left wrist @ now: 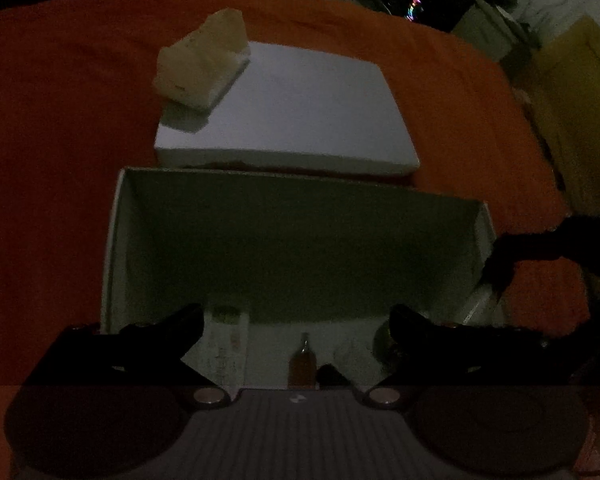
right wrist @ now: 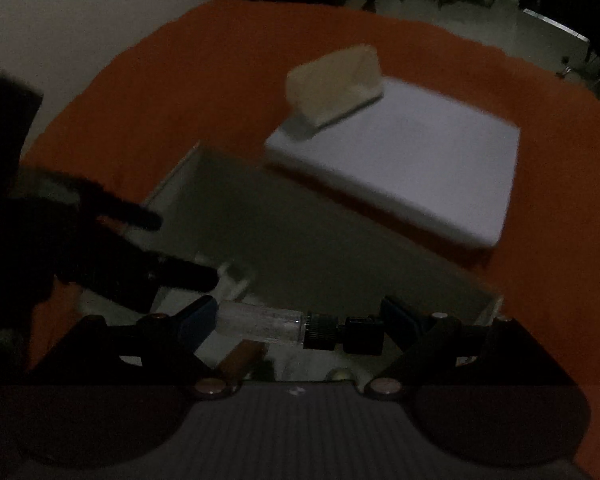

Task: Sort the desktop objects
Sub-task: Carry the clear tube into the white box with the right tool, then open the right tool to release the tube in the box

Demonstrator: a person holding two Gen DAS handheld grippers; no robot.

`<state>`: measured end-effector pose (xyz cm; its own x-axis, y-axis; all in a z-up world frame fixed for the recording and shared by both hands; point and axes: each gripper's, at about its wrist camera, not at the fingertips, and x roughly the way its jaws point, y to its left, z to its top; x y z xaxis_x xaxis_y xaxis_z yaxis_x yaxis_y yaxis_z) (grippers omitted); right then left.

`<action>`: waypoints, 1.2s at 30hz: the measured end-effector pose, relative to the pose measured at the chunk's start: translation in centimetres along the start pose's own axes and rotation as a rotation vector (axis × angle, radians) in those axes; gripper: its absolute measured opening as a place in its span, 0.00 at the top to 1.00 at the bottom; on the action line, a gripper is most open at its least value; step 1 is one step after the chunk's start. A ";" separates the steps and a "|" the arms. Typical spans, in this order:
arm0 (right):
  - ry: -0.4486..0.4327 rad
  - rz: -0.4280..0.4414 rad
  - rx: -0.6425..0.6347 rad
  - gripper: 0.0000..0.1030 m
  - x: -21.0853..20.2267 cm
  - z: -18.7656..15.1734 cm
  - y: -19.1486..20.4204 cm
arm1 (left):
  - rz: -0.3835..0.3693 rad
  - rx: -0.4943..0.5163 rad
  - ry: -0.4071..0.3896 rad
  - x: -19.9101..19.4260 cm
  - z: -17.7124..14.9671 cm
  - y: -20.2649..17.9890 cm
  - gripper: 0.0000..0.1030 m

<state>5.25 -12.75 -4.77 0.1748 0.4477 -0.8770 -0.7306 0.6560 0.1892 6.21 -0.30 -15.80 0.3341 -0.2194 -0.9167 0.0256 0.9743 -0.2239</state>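
An open white box (left wrist: pixel 116 240) lies on the orange cloth; it also shows in the right wrist view (right wrist: pixel 172 184). Inside it near the front lie a pale tube (left wrist: pixel 228 344) and a small brown bottle (left wrist: pixel 302 364). My left gripper (left wrist: pixel 296 320) is open over the box's front part, holding nothing. My right gripper (right wrist: pixel 300 320) is shut on a clear spray bottle with a black cap (right wrist: pixel 296 326), held sideways over the box. The left gripper's dark fingers (right wrist: pixel 188 276) show at the left of the right wrist view.
The white box lid (left wrist: pixel 292 120) lies behind the box, with a pale tissue pack (left wrist: pixel 204 64) on its far left corner; lid (right wrist: pixel 420 160) and pack (right wrist: pixel 336 88) also show in the right wrist view. The cloth's edge meets grey floor (right wrist: pixel 80 32).
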 end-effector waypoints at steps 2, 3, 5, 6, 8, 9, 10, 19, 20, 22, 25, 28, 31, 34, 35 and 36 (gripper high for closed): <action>0.032 0.015 -0.005 0.12 1.2 -0.7 0.7 | 0.019 0.004 0.000 0.1 -0.2 0.2 0.02; 0.046 0.021 -0.007 0.12 1.5 -1.1 1.1 | 0.024 0.002 0.000 0.1 -0.3 0.3 0.02; 0.076 0.022 -0.018 0.12 2.5 -1.7 1.7 | 0.024 -0.017 -0.002 0.0 -0.3 0.7 0.02; 0.090 0.016 -0.023 0.12 2.9 -2.0 1.9 | 0.025 -0.022 -0.006 -0.1 -0.3 0.8 0.02; 0.116 -0.004 -0.033 0.12 3.6 -2.5 2.1 | 0.028 -0.019 -0.015 -0.3 -0.3 0.9 0.02; 0.127 -0.013 -0.034 0.12 4.0 -2.8 2.2 | 0.027 -0.017 -0.014 -0.3 -0.4 0.9 0.02; 0.139 -0.016 -0.027 0.12 4.5 -3.0 2.2 | 0.026 -0.015 -0.013 -0.3 -0.5 0.9 0.02; 0.256 -0.023 -0.067 0.12 9.0 -4.7 3.1 | 0.018 -0.020 -0.001 -0.1 -0.7 1.1 0.02; 0.270 -0.028 -0.075 0.12 9.4 -4.9 3.1 | 0.020 -0.020 -0.002 -0.1 -0.7 1.1 0.02; 0.291 -0.038 -0.090 0.12 10.3 -5.3 3.1 | 0.021 -0.025 -0.003 0.0 -0.7 1.2 0.02; 0.313 -0.047 -0.107 0.12 11.4 -5.8 3.0 | 0.024 -0.027 0.002 0.3 -0.6 1.3 0.01; 0.315 -0.054 -0.075 0.12 12.2 -6.0 2.5 | 0.034 -0.035 0.010 0.8 -0.6 1.6 0.01; 0.334 -0.055 -0.061 0.12 12.9 -6.2 2.0 | 0.042 -0.039 0.020 1.4 -0.5 1.7 0.01; 0.334 -0.085 -0.086 0.12 13.4 -6.4 1.9 | 0.039 -0.045 0.033 1.8 -0.6 1.7 0.01; 0.330 -0.095 -0.089 0.11 13.5 -6.5 1.8 | 0.038 -0.042 0.038 1.9 -0.5 1.7 0.01; 0.327 -0.104 -0.091 0.11 13.6 -6.5 1.8 | 0.038 -0.039 0.041 2.0 -0.5 1.7 0.01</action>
<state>1.98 -9.45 -19.25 0.0417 0.1533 -0.9873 -0.7786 0.6242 0.0640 6.41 0.90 -18.18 0.2949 -0.1849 -0.9375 -0.0234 0.9794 -0.2006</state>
